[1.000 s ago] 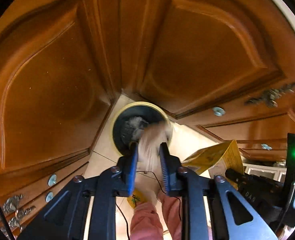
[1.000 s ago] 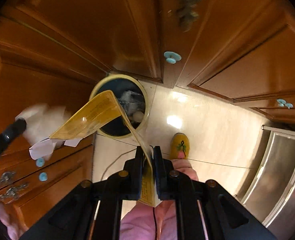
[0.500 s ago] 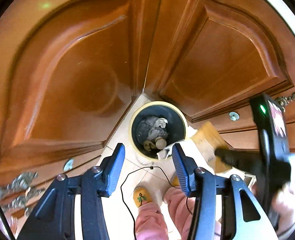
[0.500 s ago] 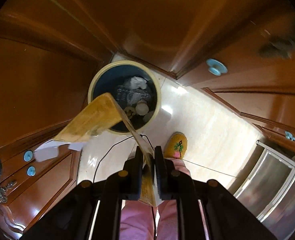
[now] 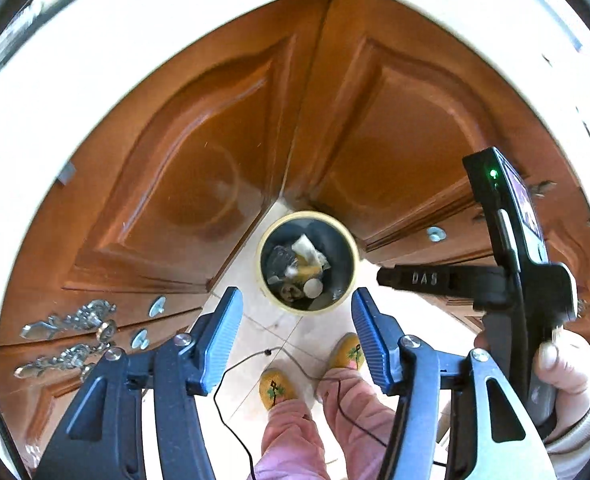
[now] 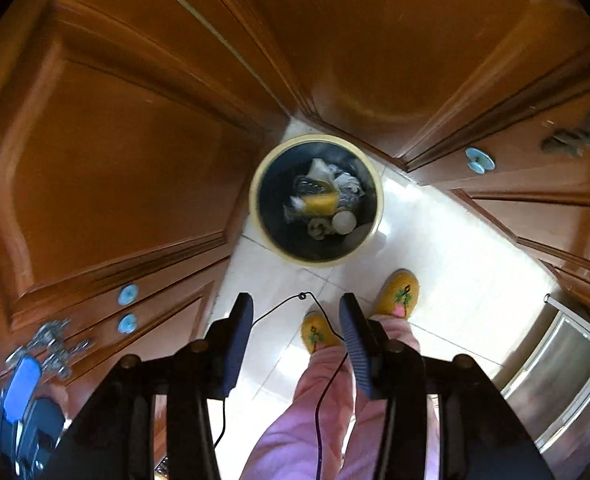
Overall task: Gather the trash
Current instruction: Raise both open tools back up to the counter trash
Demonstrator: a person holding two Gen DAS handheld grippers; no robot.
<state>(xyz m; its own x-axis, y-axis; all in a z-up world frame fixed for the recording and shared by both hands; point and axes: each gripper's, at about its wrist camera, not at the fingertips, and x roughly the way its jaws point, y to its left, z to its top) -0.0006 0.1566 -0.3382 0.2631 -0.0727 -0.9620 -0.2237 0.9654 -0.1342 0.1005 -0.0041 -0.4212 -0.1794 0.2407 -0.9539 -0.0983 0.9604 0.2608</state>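
Observation:
A round bin with a cream rim (image 5: 265, 242) (image 6: 377, 184) stands on the floor in the corner of the wooden cabinets. Inside lie crumpled white paper (image 5: 307, 247) (image 6: 349, 184), a yellow wrapper (image 6: 319, 201) (image 5: 309, 270) and a small white round lid (image 6: 343, 222). My left gripper (image 5: 297, 300) hangs high above the bin, jaws opening, nothing between them. My right gripper (image 6: 297, 308) is also above the bin, jaws opening and empty. The right tool's body (image 5: 507, 264) shows at the right of the left wrist view, held by a hand (image 5: 563, 364).
Wooden cabinet doors (image 5: 199, 168) (image 6: 107, 152) close in the corner on both sides. Pale tiled floor (image 6: 447, 256) spreads to the right. Yellow slippers (image 6: 401, 292) and pink trouser legs (image 6: 319, 412) stand just below the bin. A thin black cable (image 6: 279, 308) dangles. A metal appliance (image 6: 567, 368) sits far right.
The left gripper let go of the crumpled white paper and rose. The right gripper opened and released the yellow wrapper; both pieces now lie in the bin.

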